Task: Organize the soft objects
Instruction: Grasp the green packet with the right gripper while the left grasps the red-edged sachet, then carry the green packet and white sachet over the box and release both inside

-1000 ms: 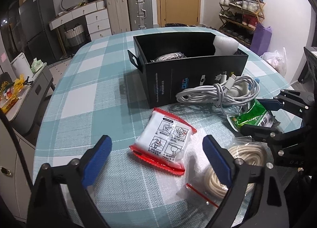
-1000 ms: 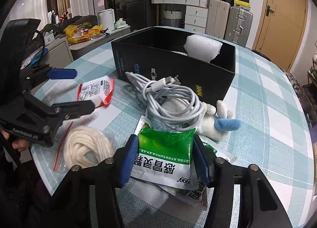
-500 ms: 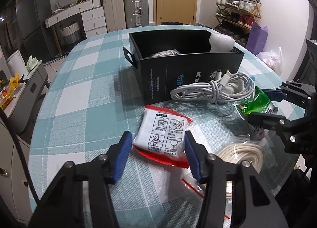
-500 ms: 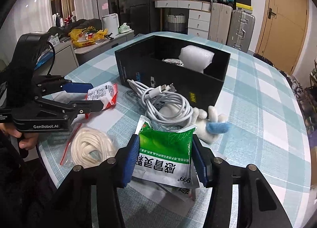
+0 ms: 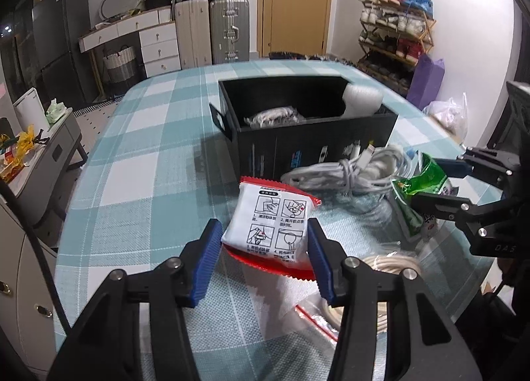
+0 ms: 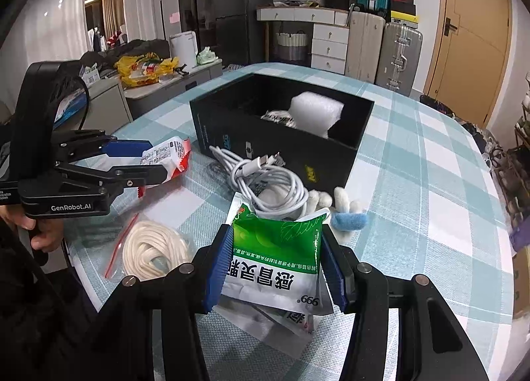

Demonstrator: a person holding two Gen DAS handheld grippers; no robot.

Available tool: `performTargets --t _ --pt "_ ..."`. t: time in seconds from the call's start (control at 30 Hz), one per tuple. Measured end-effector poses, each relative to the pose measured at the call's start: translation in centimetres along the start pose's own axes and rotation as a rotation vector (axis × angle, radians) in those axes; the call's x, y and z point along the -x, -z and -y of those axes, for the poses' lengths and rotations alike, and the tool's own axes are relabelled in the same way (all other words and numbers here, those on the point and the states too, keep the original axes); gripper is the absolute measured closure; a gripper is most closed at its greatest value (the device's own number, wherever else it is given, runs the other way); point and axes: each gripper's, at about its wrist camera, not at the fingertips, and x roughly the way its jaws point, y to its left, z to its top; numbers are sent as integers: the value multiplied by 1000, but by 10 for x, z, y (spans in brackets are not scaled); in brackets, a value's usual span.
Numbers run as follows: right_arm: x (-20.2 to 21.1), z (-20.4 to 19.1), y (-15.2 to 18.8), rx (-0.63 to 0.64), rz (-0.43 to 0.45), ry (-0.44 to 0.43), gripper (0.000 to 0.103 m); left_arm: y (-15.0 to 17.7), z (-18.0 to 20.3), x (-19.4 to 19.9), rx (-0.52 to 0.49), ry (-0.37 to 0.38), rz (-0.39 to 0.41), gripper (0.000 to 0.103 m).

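My left gripper is shut on a red-edged white packet with printed pictograms, held tilted just above the checked tablecloth. From the right wrist view the same left gripper holds the packet to the left of the black box. My right gripper is shut on a green-and-white medicine sachet, with more sachets hanging under it. In the left wrist view the right gripper holds the sachet at the right.
The open black box holds a bubble-wrap roll and a bagged item. In front of it lie a white cable bundle, a white-and-blue plush toy and a bagged cream rope coil. The table's edge runs close behind both grippers.
The left jaws went from wide open to shut on the red-and-white packet, which now hangs off the cloth. The right gripper rose slightly with its sachet.
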Motion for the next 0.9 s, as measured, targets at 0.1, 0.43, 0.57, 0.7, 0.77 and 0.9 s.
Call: performTargets --t 0.1,0.43,0.57,0.7,0.77,0.9 --pt "6 1 -2 -11 29 -5 52 -4 1 9 8 8 32 52" --pt "36 4 -13 -57 174 -23 52 -16 4 37 22 4 121 52" --pt "50 5 -18 -86 234 -35 52 -23 5 42 31 20 142 52" --pt "60 6 -27 -122 277 -58 52 -33 3 44 48 22 160 52" --pt "63 6 -33 -128 292 -57 52 -39 3 44 53 27 163 52" --pt "68 4 -48 -128 314 -43 52 -54 2 43 50 3 188 52"
